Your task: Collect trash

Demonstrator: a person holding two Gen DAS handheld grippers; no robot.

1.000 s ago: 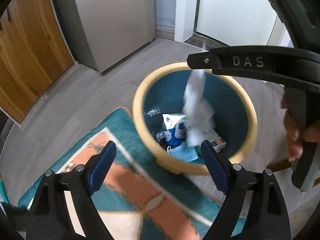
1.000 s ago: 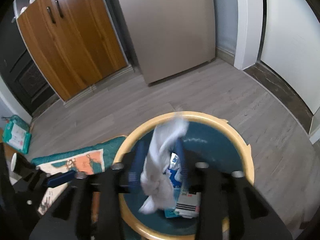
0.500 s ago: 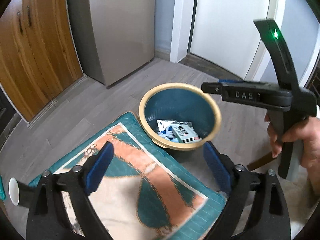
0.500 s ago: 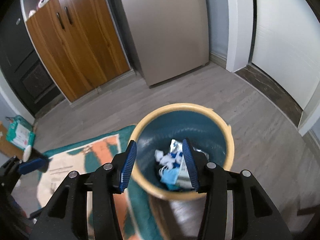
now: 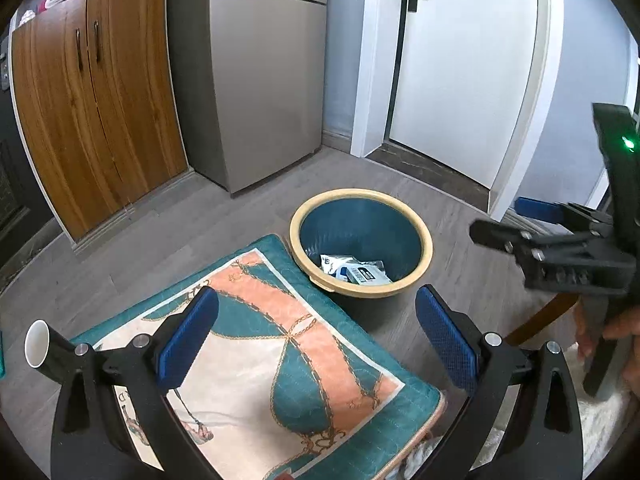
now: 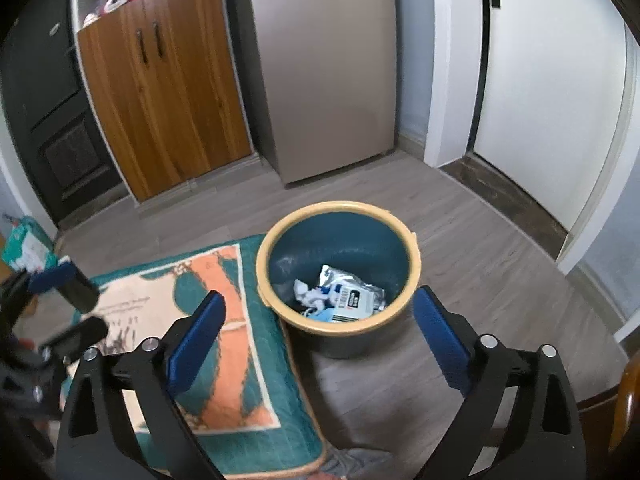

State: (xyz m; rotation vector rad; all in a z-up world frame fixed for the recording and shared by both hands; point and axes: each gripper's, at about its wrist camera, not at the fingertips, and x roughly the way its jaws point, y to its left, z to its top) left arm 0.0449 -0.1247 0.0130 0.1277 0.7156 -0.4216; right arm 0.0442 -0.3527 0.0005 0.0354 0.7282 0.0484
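now your left gripper (image 5: 316, 344) and right gripper (image 6: 318, 334) gape empty; round tan-rimmed bin (image 6: 414, 276), mid-frame, holds crumpled wrappers (image 6: 340, 294).

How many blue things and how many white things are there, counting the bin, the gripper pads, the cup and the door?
Blue: 5, the bin inside and four gripper pads
White: 2, the cup and the door
Total: 7

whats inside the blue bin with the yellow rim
Inside the bin: a crumpled white tissue, a silvery packet with a barcode label and something light blue at the near edge. Whatever lies beneath them is covered.
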